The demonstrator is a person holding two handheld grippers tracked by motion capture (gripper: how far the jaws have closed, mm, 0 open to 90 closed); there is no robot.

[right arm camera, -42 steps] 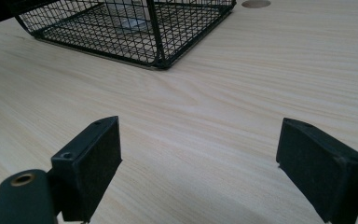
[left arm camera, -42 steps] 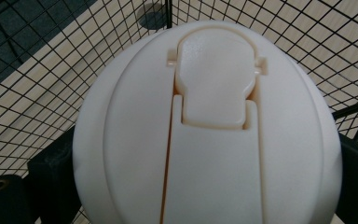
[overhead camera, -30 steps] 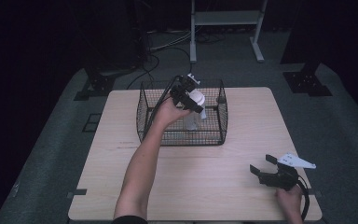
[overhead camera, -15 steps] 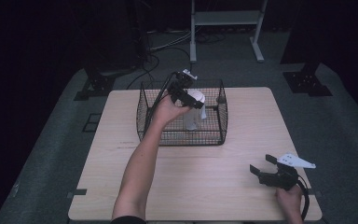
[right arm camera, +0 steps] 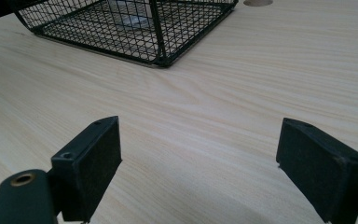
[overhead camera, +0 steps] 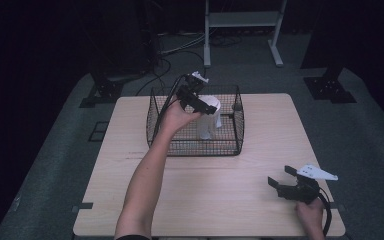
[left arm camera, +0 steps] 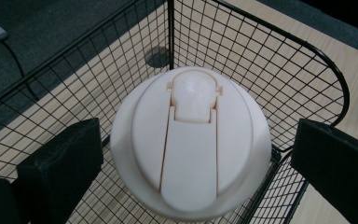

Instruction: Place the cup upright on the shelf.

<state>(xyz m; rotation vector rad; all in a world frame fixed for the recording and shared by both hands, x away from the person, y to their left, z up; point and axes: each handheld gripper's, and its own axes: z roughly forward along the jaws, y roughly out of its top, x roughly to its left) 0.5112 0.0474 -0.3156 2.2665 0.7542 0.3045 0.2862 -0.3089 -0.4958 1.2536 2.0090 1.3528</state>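
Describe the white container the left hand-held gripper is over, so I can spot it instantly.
On the wooden table stands a black wire basket at the far middle. Upright inside it is the white container, under the open left hand-held gripper. Its domed flip-top lid makes it the basket's one pale thing.

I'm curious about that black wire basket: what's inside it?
A white plastic bottle with a flip-top lid stands inside the black wire basket, the left claw open above it. Its lower part is covered by the lid.
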